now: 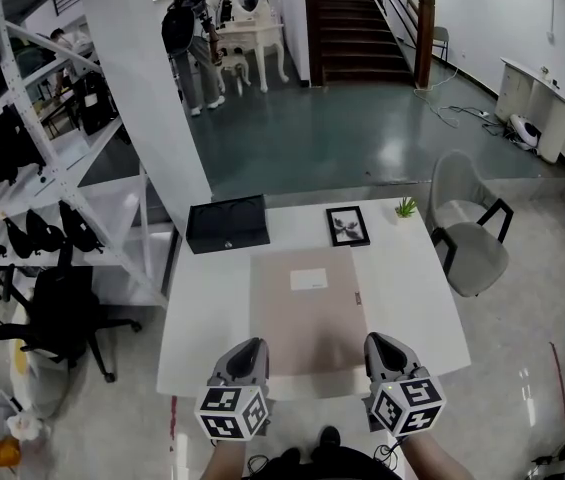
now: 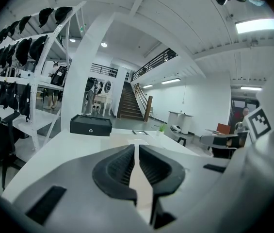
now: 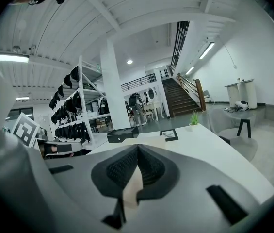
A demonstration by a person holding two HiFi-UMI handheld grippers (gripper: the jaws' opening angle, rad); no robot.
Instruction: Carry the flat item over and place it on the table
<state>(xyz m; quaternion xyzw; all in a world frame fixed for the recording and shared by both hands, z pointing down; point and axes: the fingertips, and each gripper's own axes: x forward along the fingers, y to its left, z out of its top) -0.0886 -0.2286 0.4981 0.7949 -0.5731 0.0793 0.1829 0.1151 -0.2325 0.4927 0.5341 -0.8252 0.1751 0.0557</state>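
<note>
Flat item (image 1: 307,328) bears an unreadable white label (image 1: 309,279).

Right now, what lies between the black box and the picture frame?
Only bare table separates the black box and picture frame, per the head view.

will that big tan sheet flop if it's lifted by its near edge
Probably little: the sheet lies flat with straight edges, so it looks like stiff board. It is a thin sliver in the left gripper and right gripper, so likely light. It looks smooth, so it may slide.
</note>
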